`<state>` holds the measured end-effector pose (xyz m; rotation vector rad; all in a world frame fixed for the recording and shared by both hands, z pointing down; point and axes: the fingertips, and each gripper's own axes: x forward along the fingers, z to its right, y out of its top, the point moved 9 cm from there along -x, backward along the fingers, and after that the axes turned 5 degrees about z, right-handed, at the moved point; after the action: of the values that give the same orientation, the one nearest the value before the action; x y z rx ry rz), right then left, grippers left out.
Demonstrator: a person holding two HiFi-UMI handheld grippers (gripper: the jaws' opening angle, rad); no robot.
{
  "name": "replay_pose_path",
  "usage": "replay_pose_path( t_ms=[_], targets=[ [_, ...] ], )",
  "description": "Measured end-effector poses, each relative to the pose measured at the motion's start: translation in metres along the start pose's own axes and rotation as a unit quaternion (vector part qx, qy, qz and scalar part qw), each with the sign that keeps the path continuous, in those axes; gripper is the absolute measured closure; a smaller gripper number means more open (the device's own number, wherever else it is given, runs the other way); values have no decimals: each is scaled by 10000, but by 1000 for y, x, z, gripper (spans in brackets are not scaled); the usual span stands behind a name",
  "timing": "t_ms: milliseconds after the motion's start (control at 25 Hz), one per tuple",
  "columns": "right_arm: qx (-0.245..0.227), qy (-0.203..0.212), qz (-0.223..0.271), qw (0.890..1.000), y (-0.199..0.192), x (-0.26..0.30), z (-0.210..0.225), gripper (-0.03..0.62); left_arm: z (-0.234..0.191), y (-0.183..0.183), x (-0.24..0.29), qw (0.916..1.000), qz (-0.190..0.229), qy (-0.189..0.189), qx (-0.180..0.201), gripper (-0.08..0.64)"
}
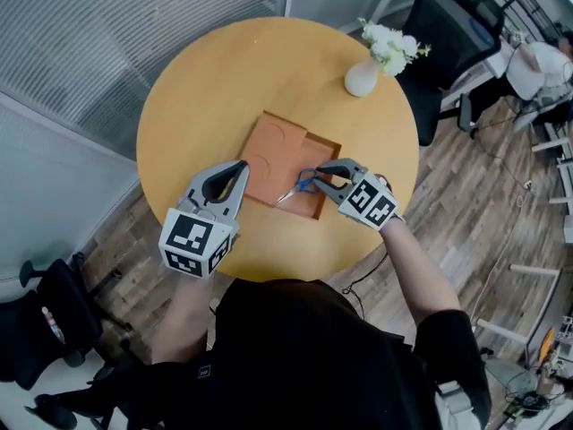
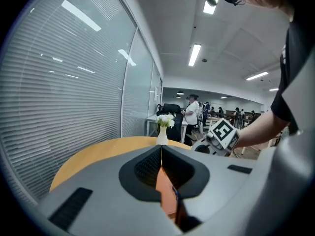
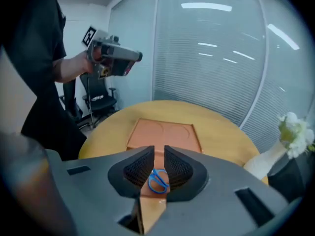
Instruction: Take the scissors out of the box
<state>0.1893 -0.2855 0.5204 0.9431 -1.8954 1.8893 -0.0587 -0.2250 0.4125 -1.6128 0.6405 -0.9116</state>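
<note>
Two grippers hang over a round wooden table (image 1: 224, 70) where an orange box (image 1: 324, 206) lies open, its lid folded flat on the far-left side. The scissors (image 1: 300, 186), with blue handles, lie inside the tray part of the box, blades pointing toward the person.

The head view alone shows the whole layout. The right gripper (image 1: 320, 176) tilts down with its tips just over the scissor handles, and the left gripper (image 1: 242, 166) sits at the box's near-left edge.

The right gripper view adds the detail the head view lacks. Its pads are all but closed, with only a thin slit between them. The blue handle loops show below that slit, and nothing is clamped. It also catches the left gripper raised against the glass wall.

The left gripper view shows its own jaws pressed fully together and empty, with a strip of orange box beneath them. Only this view reveals people standing in the office far behind a white vase of flowers (image 2: 162, 133).
</note>
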Motion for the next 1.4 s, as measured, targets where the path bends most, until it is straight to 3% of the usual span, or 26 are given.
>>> replay_pose_path(
  t_ms=[120, 280, 600, 880, 1080, 1400],
  targets=[
    [-226, 441, -381, 9980, -10, 29, 0, 474, -10, -9, -1, 9999, -34, 35, -117, 545],
    [-595, 798, -1191, 9879, -31, 59, 4, 468, -18, -18, 0, 9997, -51, 80, -207, 546],
    [-1346, 1278, -2125, 9594, -53, 91, 4, 449, -29, -29, -8, 9990, -100, 245, -362, 546],
    [-1989, 1568, -2845, 9246, -71, 110, 6, 449, -37, -37, -12, 9981, -142, 374, -478, 545],
    [-2455, 1726, -3230, 8976, -81, 124, 1, 449, -41, -43, -16, 9976, -166, 392, -549, 546],
    [-2818, 1817, -3411, 8782, -86, 133, -6, 460, -47, -48, -22, 9972, -177, 383, -618, 546]
  ],
)
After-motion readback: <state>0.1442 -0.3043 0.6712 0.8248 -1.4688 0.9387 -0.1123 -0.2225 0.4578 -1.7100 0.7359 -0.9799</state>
